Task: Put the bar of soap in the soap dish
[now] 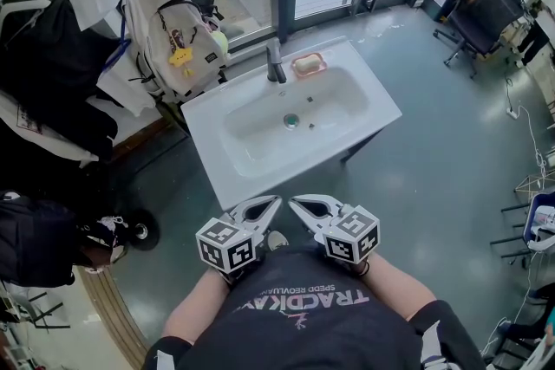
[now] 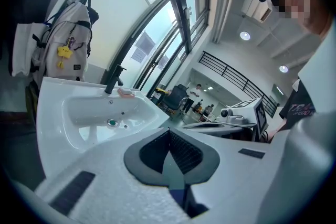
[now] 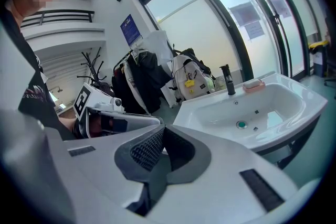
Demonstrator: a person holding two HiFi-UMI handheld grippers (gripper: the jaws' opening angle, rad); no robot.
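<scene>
White glossy ceramic fills the middle of the head view: a rectangular sink (image 1: 214,139) with a smooth, rounded basin and a small round greenish drain (image 1: 291,120) at its bottom. At the back rim a slim black faucet (image 1: 275,63) stands upright. Just beside it, to its right, sits the soap dish (image 1: 322,58), a little pink tray with rounded corners. And there's the bar of soap (image 1: 306,63), pale and oblong, lying in that dish, well apart from both tools. Down close to the person's body, the left hand-held gripper (image 1: 270,204) has its jaws pressed together, ribbed dark pads meeting with nothing between them. Same story on the right hand-held gripper (image 1: 297,204): jaws closed, empty, its tip near the left one's. Off to the left of the sink, a white fabric backpack (image 1: 173,35) shows among dark bags.
</scene>
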